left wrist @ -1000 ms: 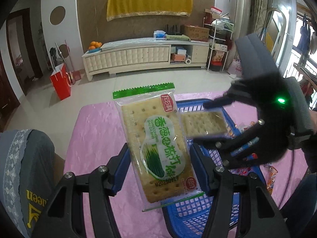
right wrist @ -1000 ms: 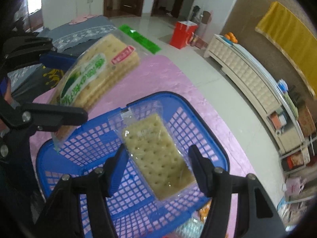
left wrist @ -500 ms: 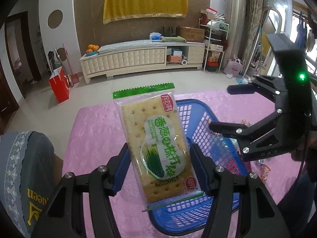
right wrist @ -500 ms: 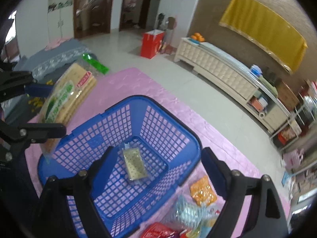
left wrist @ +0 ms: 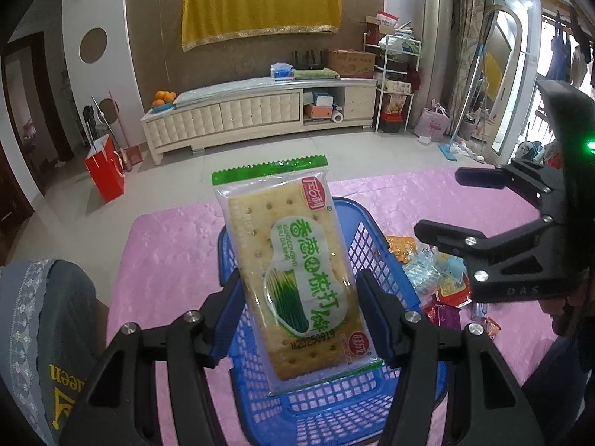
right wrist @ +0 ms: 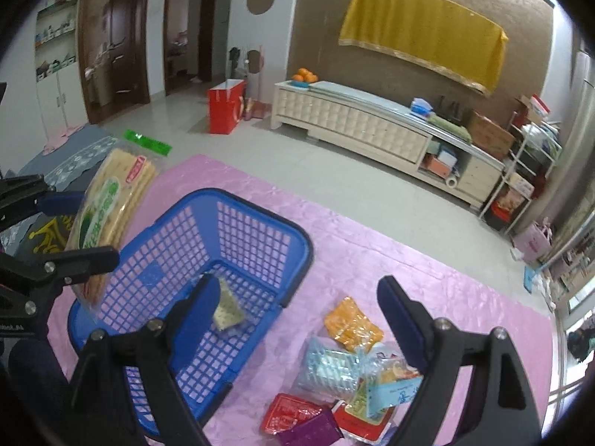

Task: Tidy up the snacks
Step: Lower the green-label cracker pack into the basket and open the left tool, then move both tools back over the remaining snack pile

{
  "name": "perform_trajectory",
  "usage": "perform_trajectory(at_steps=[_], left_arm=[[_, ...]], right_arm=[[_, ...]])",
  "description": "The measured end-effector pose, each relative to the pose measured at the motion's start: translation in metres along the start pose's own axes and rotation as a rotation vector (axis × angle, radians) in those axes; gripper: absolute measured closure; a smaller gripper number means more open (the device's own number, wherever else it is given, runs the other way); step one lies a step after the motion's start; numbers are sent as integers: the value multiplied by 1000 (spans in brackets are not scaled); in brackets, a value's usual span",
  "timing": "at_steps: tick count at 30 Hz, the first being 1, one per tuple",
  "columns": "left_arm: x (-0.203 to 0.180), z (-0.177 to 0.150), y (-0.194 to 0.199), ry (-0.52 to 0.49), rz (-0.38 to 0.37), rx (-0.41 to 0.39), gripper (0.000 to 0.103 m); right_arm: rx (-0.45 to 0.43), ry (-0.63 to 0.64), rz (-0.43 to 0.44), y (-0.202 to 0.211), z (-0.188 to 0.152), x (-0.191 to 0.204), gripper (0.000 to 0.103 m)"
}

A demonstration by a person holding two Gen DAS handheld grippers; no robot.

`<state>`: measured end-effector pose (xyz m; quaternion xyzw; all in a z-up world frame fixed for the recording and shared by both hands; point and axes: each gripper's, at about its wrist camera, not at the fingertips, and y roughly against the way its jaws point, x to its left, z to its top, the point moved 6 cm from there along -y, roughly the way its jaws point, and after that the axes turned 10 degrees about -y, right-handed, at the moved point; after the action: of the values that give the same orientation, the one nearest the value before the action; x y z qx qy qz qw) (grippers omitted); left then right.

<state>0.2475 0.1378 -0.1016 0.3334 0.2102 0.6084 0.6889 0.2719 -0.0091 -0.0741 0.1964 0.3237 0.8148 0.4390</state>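
Observation:
My left gripper [left wrist: 299, 316] is shut on a green-topped cracker pack [left wrist: 293, 271], held upright over the near end of the blue basket [left wrist: 372, 245]; the right wrist view shows the same cracker pack [right wrist: 111, 208] at the basket's left side. My right gripper [right wrist: 297, 303] stands open and empty above the pink cloth, between the blue basket [right wrist: 260, 204] and a heap of loose snack packets [right wrist: 346, 368]. A small clear cracker pack [right wrist: 228, 310] lies on the basket floor. In the left wrist view the right gripper [left wrist: 442, 204] hangs open at the right.
A pink cloth [right wrist: 372, 245] covers the table. The loose snack packets [left wrist: 431, 271] lie to the right of the basket. A grey cushion [left wrist: 41, 319] sits at the table's left edge. Beyond are tiled floor, a red bag [right wrist: 225, 107] and a long cream cabinet [right wrist: 372, 122].
My right gripper let go of the small cracker pack, which now lies in the basket, then opened wide, rose and swung right toward the loose packets. My left gripper drifted slightly with its pack.

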Motion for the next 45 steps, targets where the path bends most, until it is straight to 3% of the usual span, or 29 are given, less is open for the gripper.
perform_trajectory(at_steps=[11, 13, 17, 24, 34, 38, 45], left_arm=[[2, 7, -50, 12, -22, 71, 45], [1, 9, -57, 8, -10, 80, 30], [0, 11, -58, -6, 36, 77, 29], [-15, 14, -12, -19, 22, 6, 29], [-51, 24, 51, -40, -1, -70, 29], [-75, 25, 70, -59, -23, -87, 29], [-124, 23, 84, -113, -67, -103, 29]], right_arm=[[9, -50, -3, -17, -3, -20, 14], [10, -59, -2, -21, -3, -25, 14], [17, -77, -6, -22, -4, -29, 14], [-1, -106, -64, 6, -6, -30, 14], [-51, -138, -68, 84, -15, -27, 14], [-64, -171, -50, 113, -26, -37, 14], [-66, -218, -103, 142, -54, -62, 14]])
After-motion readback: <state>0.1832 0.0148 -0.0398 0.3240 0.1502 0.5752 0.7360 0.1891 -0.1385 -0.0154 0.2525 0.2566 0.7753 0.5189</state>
